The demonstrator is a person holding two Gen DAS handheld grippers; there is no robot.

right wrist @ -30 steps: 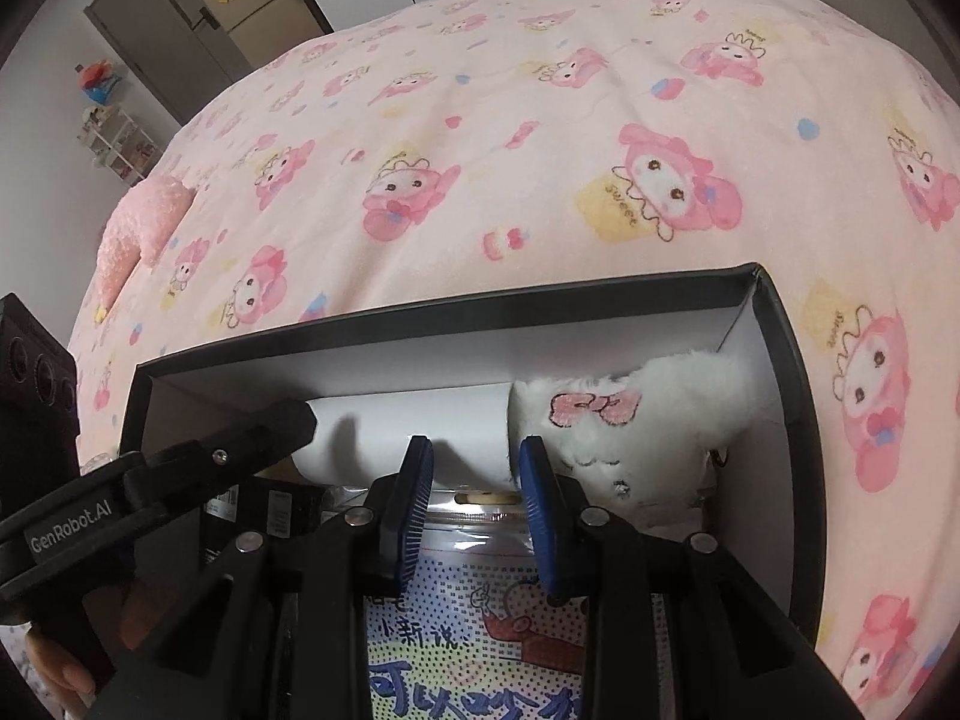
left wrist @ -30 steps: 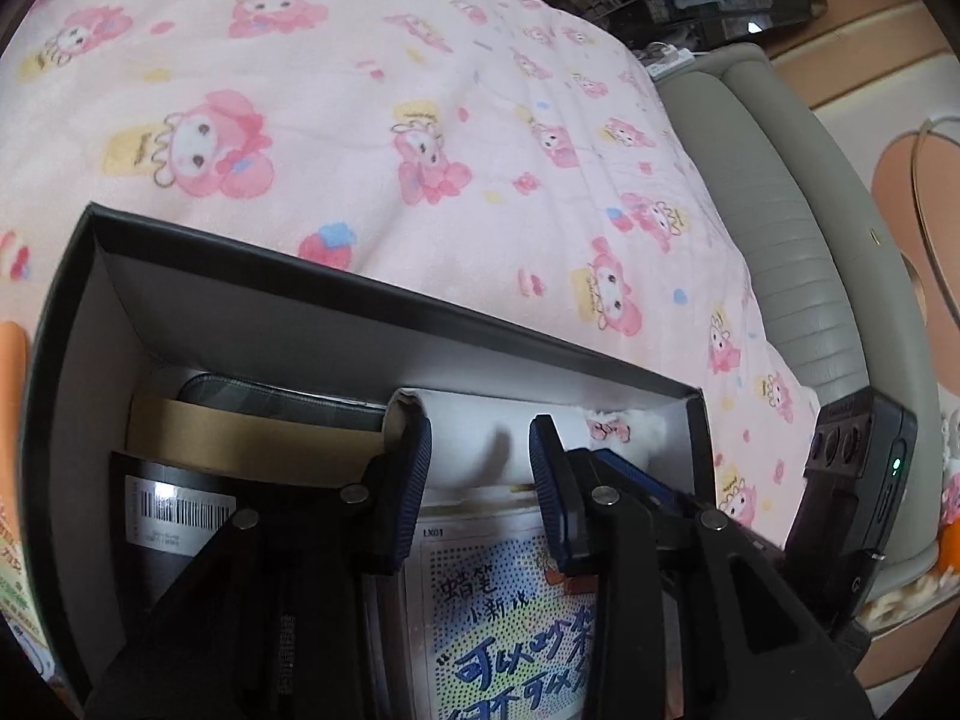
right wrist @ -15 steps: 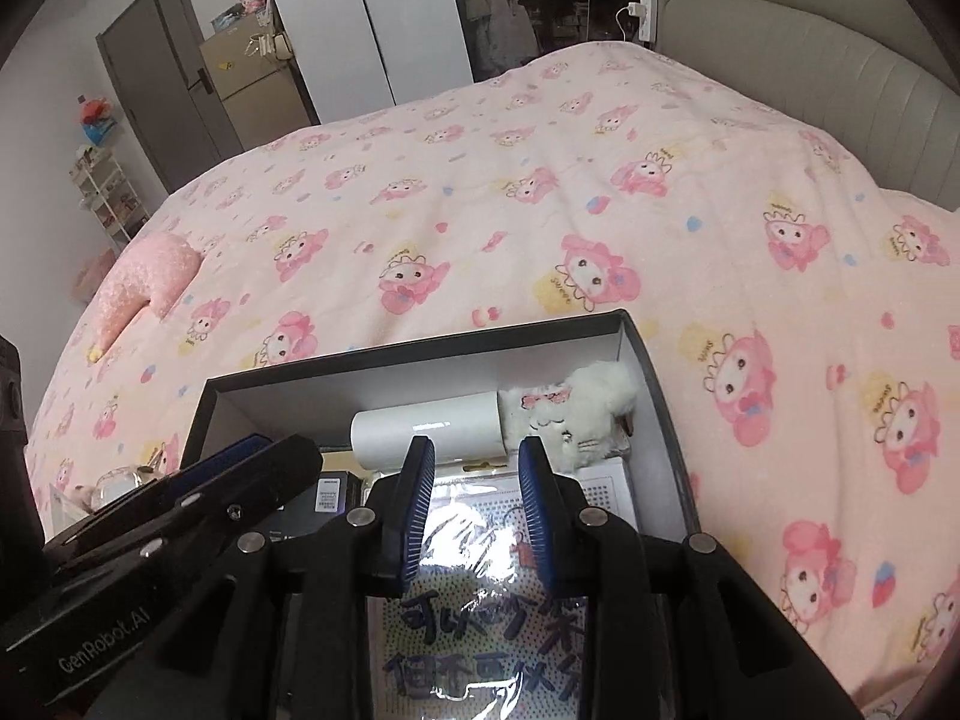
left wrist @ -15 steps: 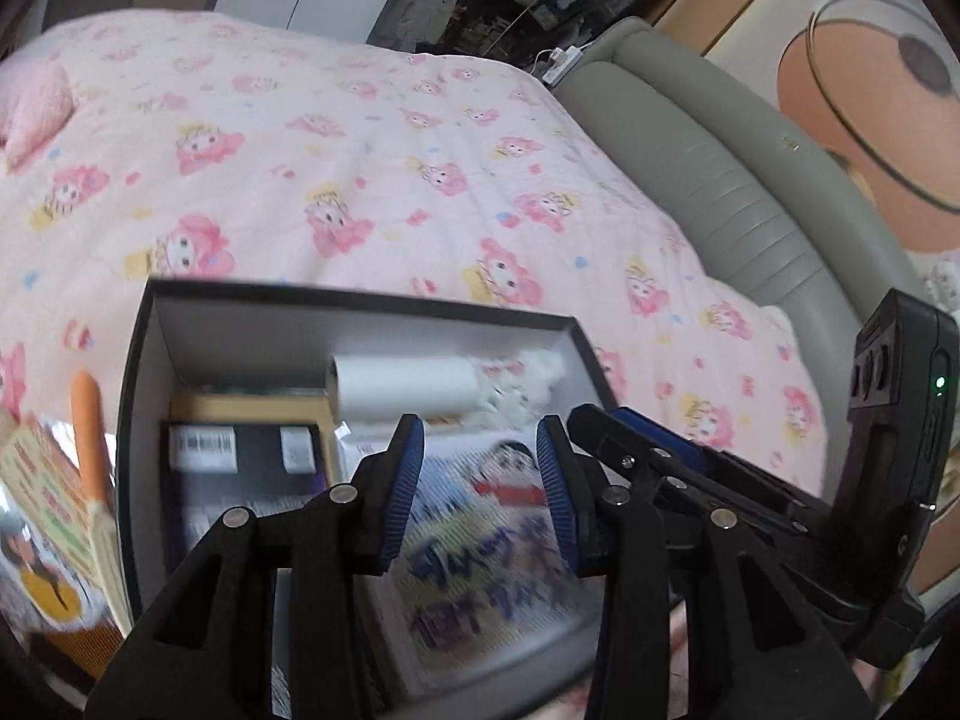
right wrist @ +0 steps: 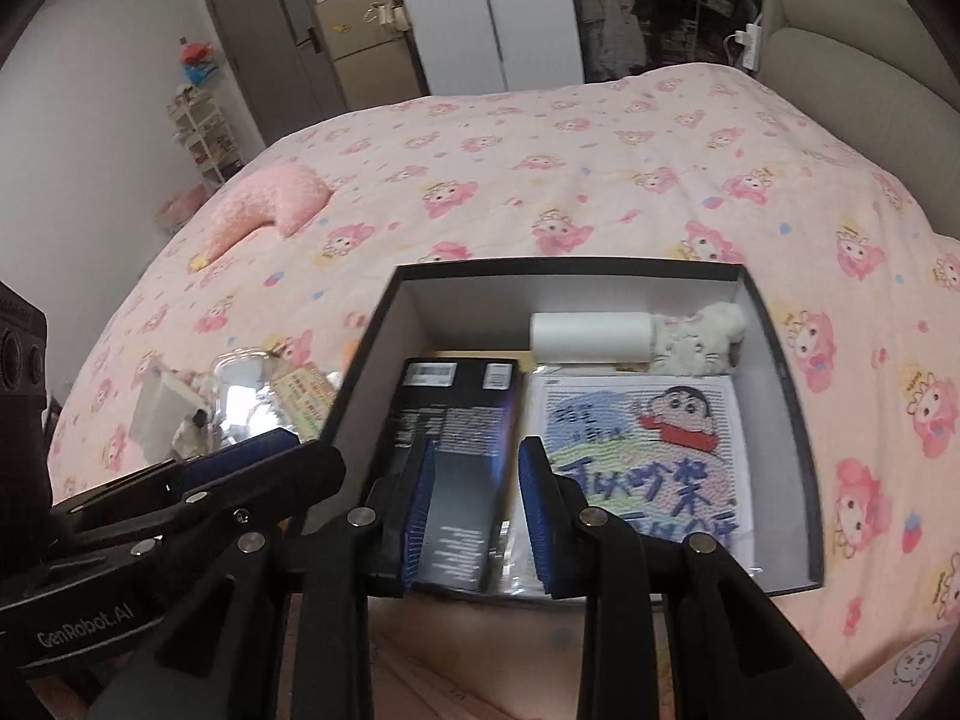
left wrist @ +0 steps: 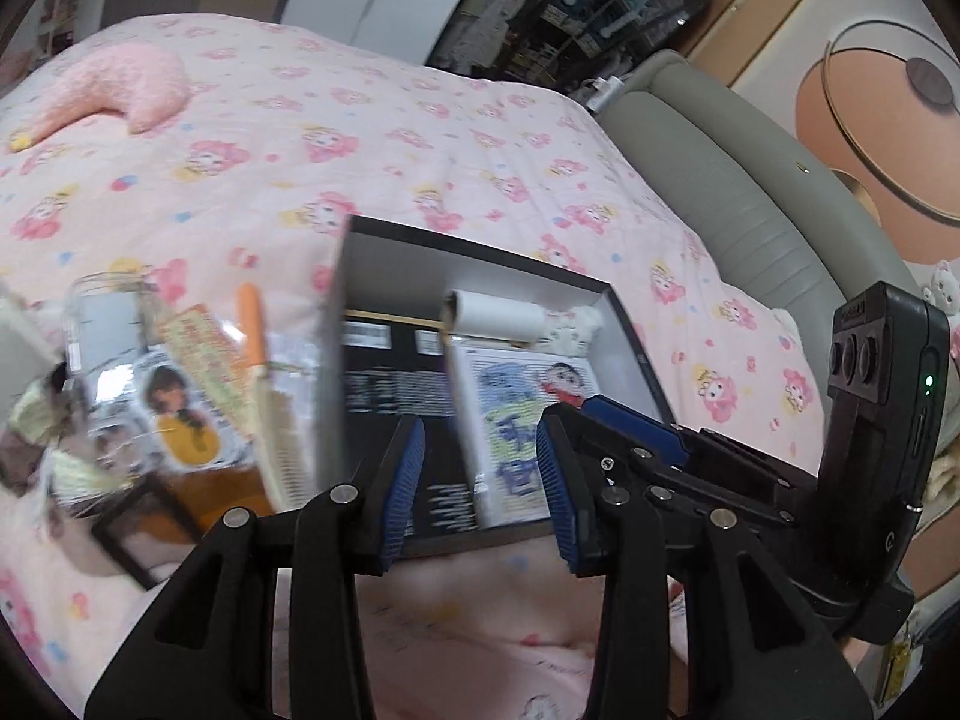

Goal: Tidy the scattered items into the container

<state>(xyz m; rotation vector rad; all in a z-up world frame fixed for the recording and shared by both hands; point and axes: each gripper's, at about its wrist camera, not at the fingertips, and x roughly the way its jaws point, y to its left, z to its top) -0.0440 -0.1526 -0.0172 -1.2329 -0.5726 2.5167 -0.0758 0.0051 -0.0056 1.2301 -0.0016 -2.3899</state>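
Progress is judged partial. Packed in the container are a black box, cartoon sheet, white roll and plush. Scattered items are left at its 9 o'clock. Left gripper and right gripper are held released, grasping nothing.

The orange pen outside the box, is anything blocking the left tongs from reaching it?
The orange pen lies left of the box, on a pile of packets. The left tongs are open, empty and aimed into the box. Only the box's left wall stands between; swinging left above it looks clear.
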